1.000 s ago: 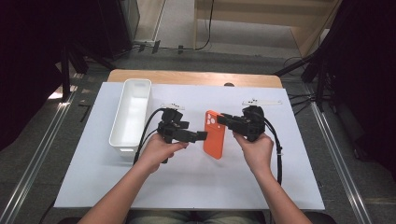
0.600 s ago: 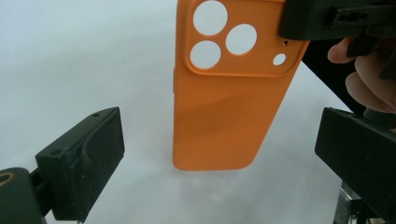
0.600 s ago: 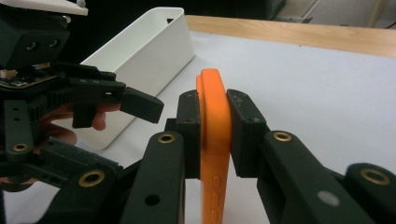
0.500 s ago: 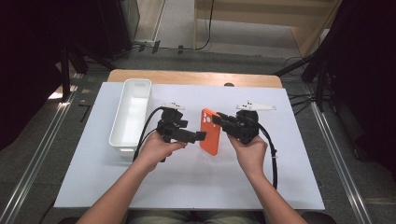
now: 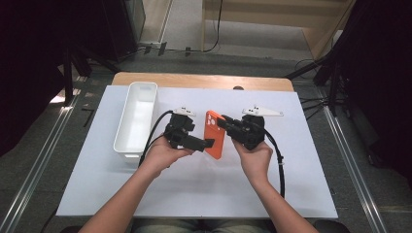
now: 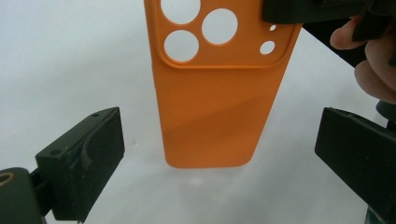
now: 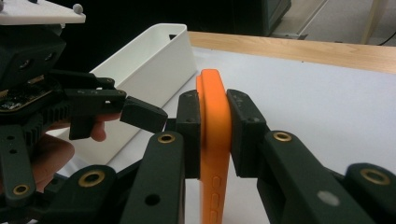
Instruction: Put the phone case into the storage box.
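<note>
An orange phone case (image 5: 214,141) with round camera holes stands on edge above the white sheet. My right gripper (image 5: 224,120) is shut on its upper end; both pads press its sides (image 7: 215,93). My left gripper (image 5: 207,143) sits just left of the case, by its lower end. In the left gripper view the case (image 6: 219,107) hangs in the wide gap of the left gripper (image 6: 217,140), and neither pad touches it. The left jaws have just closed a little but stand open.
A long white tray (image 5: 136,121) lies at the left of the white sheet (image 5: 194,194), also seen behind the left gripper (image 7: 154,60). The wooden table edge (image 5: 204,80) runs along the back. Cables trail from both grippers toward the person.
My right gripper has shifted slightly left with the case, bringing it closer to the left gripper. The left hand has stayed put.
</note>
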